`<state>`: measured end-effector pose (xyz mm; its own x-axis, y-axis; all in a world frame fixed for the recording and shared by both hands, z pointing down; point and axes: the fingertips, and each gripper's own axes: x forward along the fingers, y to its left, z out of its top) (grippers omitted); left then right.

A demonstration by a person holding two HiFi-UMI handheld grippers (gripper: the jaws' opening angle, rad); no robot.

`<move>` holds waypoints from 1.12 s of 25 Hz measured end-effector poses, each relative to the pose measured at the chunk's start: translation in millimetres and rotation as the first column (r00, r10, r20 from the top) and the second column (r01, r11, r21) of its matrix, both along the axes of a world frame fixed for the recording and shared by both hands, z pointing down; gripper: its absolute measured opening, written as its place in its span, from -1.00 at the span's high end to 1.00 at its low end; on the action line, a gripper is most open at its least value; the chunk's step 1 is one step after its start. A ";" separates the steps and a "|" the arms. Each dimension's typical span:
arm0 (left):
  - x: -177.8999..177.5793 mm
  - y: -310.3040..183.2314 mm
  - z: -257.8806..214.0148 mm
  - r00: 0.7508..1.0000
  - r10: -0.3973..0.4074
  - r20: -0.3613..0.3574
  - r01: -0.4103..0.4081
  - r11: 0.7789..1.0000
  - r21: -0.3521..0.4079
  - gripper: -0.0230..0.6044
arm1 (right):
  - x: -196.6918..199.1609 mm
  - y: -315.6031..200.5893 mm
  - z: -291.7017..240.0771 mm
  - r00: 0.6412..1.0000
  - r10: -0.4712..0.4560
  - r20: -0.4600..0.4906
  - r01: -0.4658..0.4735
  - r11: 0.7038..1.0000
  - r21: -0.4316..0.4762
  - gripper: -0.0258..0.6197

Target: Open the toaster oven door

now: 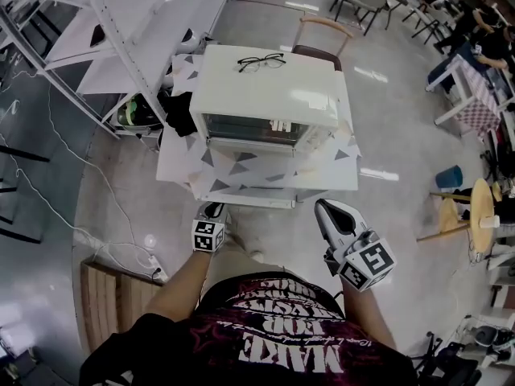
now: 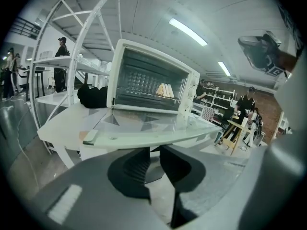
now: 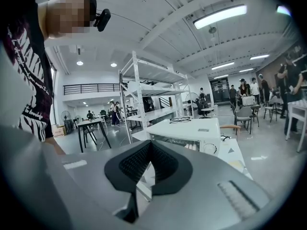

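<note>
A white toaster oven point(image 1: 269, 87) stands on a small white table point(image 1: 241, 185) with grey triangles, its glass door facing me and apparently closed. Eyeglasses point(image 1: 261, 61) lie on top of it. My left gripper point(image 1: 213, 209) hangs just short of the table's front edge, empty, with its tips a narrow gap apart. In the left gripper view point(image 2: 152, 150) the oven point(image 2: 153, 80) sits above and ahead, with a rack visible through the glass. My right gripper point(image 1: 326, 207) is held off the table's front right, shut and empty. The right gripper view point(image 3: 151, 145) shows the oven point(image 3: 184, 133) beyond the tips.
A black bundle point(image 1: 179, 112) lies on the table left of the oven. White metal shelving point(image 1: 121, 22) stands at the back left and a chair point(image 1: 322, 34) behind the table. A power strip point(image 1: 145, 257) and a wooden pallet point(image 1: 100, 300) lie on the floor at my left.
</note>
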<state>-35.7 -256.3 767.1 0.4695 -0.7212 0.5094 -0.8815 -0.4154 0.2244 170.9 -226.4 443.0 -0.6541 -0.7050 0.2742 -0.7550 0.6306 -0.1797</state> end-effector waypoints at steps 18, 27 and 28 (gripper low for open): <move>25.4 44.6 -88.2 0.988 0.156 -0.002 -0.155 0.985 0.078 0.92 | 8.8 17.9 2.3 1.000 0.014 0.007 -0.015 0.998 0.058 0.84; 24.8 30.8 -203.0 0.994 0.104 0.033 -0.108 0.969 0.222 0.92 | 6.6 21.2 -5.4 1.000 0.000 0.018 -0.002 0.995 0.099 0.84; 24.5 30.3 -214.4 0.995 0.097 0.034 -0.102 0.966 0.236 0.92 | 6.7 20.9 -6.0 1.000 0.001 0.017 -0.003 0.995 0.101 0.84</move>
<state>-11.3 -226.0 552.8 0.5359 -0.7727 0.3401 -0.8365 -0.5406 0.0899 177.6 -205.5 437.1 -0.6565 -0.7299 0.1904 -0.7538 0.6446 -0.1280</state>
